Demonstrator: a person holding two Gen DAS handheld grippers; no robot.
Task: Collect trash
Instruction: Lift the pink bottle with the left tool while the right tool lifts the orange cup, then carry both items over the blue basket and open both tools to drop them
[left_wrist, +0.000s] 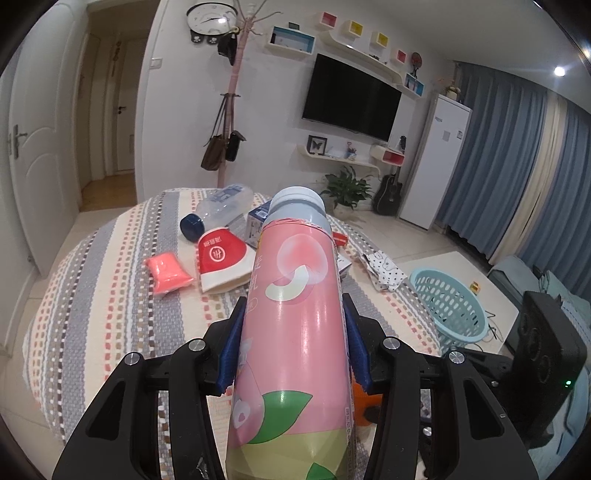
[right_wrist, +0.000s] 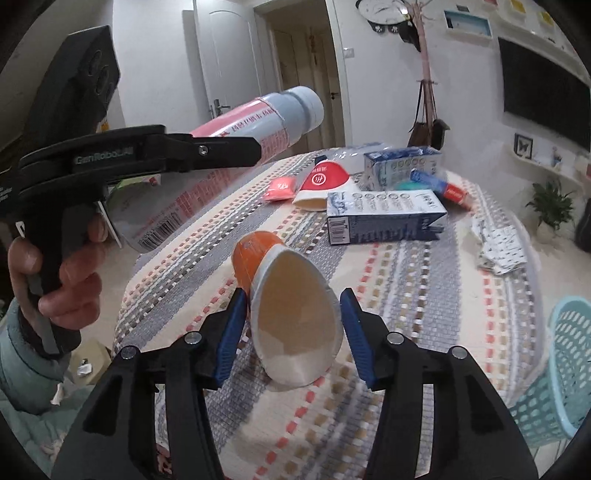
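My left gripper (left_wrist: 293, 302) is shut on a tall pink drink bottle (left_wrist: 295, 295) with a pale grey cap, held tilted up above the striped tablecloth (left_wrist: 110, 295); the right wrist view shows that bottle (right_wrist: 280, 110) from the side. My right gripper (right_wrist: 292, 291) stands open around an orange paper cup (right_wrist: 295, 325) that lies on its side on the cloth, mouth toward the camera. A thin gap shows between each blue pad and the cup's rim. A light blue plastic basket (right_wrist: 565, 369) stands beside the table at the right, also seen as basket (left_wrist: 448, 306).
More trash lies on the table: a red-and-white paper cup (left_wrist: 221, 258), a pink packet (left_wrist: 168, 271), a clear crushed bottle (left_wrist: 221, 206), two blue-white cartons (right_wrist: 384, 218), a blue-red tube (right_wrist: 439, 184), a dotted wrapper (right_wrist: 498, 247). A hand (right_wrist: 70, 280) grips the left gripper's handle.
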